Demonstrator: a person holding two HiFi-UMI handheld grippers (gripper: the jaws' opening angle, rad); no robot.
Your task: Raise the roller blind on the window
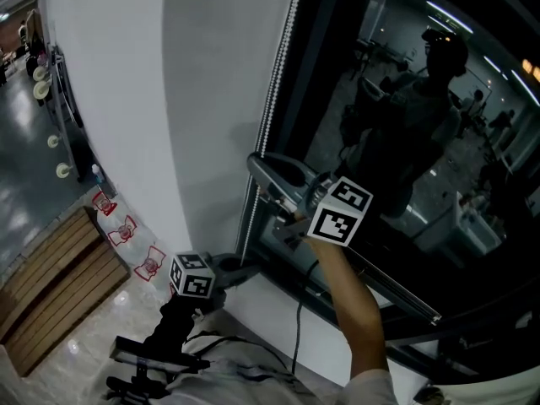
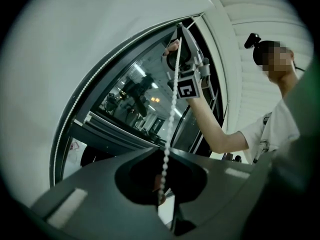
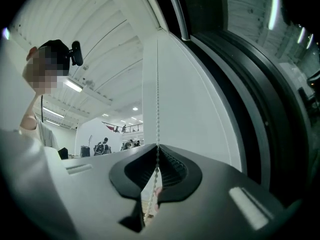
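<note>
The white roller blind (image 1: 169, 99) hangs over the left part of the dark window (image 1: 405, 167). Its white bead chain (image 1: 283, 66) runs down the blind's right edge. My right gripper (image 1: 260, 165) is up at the chain, shut on it; in the right gripper view the bead chain (image 3: 158, 94) rises straight out of the shut right gripper (image 3: 157, 149) beside the blind (image 3: 195, 99). My left gripper (image 1: 243, 268) sits lower, near the sill, shut on the same chain. In the left gripper view the bead chain (image 2: 172, 109) climbs from the left gripper (image 2: 164, 155) to the right gripper (image 2: 181, 59).
A white sill (image 1: 278, 310) runs under the window frame. A wooden slatted platform (image 1: 51, 285) lies on the floor at left, with red-marked cups (image 1: 126, 230) beside the blind's foot. A black stand (image 1: 152, 363) and a cable (image 1: 297, 336) are below me.
</note>
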